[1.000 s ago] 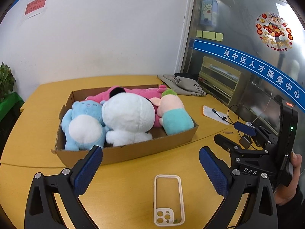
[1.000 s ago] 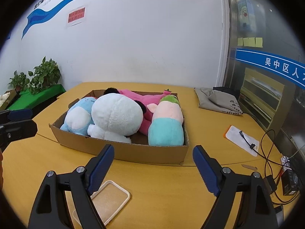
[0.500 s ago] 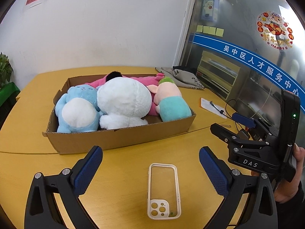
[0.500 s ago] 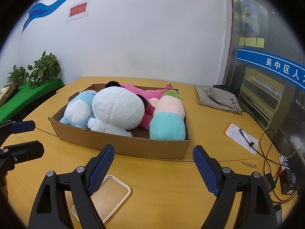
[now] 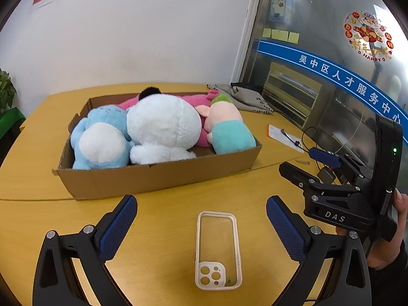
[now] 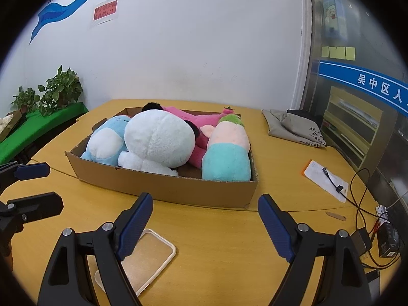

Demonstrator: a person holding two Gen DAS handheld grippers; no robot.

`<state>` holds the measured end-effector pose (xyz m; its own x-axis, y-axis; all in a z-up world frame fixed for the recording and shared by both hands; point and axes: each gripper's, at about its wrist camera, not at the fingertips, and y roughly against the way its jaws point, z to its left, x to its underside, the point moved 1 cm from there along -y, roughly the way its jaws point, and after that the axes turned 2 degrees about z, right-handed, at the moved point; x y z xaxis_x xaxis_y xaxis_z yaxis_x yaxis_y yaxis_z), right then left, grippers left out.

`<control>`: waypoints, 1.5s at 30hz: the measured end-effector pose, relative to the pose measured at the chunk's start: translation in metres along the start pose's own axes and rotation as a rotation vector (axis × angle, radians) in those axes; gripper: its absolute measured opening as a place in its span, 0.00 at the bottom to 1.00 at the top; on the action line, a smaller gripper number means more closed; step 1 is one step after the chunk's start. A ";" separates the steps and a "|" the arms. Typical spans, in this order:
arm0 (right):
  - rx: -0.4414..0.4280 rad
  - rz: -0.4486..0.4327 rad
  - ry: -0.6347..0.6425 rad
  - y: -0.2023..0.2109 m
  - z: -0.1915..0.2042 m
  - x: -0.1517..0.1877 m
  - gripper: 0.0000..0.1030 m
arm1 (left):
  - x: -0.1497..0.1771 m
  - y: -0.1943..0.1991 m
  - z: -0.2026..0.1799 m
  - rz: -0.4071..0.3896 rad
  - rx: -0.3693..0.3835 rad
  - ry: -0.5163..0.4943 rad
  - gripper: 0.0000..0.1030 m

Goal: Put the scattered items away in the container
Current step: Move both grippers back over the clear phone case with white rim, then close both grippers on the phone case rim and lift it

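1. We hold the left gripper (image 5: 201,225) low over the table (image 5: 165,219), its fingers (image 5: 118,225) spread wide and holding nothing. The clear phone case (image 5: 218,248) lies flat between them, camera holes toward us, so the wide opening is there to take the case by its two long sides.

2. The right gripper (image 6: 205,225) has also wide and empty fingers (image 6: 136,223). In its own view the phone case (image 6: 142,257) lies under the left finger, not between the two, so we judge this gripper is only waiting at the right.

3. The cardboard box (image 5: 158,176) stands just beyond the case, at the far side. It is already full: a blue plush (image 5: 102,137) at the left, a big white plush (image 5: 163,127) in the middle, a pink plush (image 5: 201,99) behind, and a pink-and-teal plush (image 5: 229,130) at the right.

4. We judge the case is the last scattered item. The next move is to lower and close the left fingers on its thin rim, then lift it over the near wall of the box.

5. The case is flat, thin and smooth, so it may slip or only slide on the table. There is little free room in the box; perhaps the gap in front of the white plush can take it.
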<state>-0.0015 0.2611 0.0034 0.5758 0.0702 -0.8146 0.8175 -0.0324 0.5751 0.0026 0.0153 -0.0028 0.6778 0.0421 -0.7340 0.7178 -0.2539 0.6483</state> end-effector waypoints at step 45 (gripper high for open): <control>-0.320 0.354 0.144 -0.043 0.025 0.121 0.24 | 0.092 -0.063 0.031 0.322 -0.016 0.131 0.16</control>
<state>0.0336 0.2458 -0.1220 0.7910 0.2482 -0.5591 0.5137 0.2267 0.8275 0.0152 0.0050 -0.1177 0.8840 0.0861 -0.4596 0.4653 -0.2595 0.8463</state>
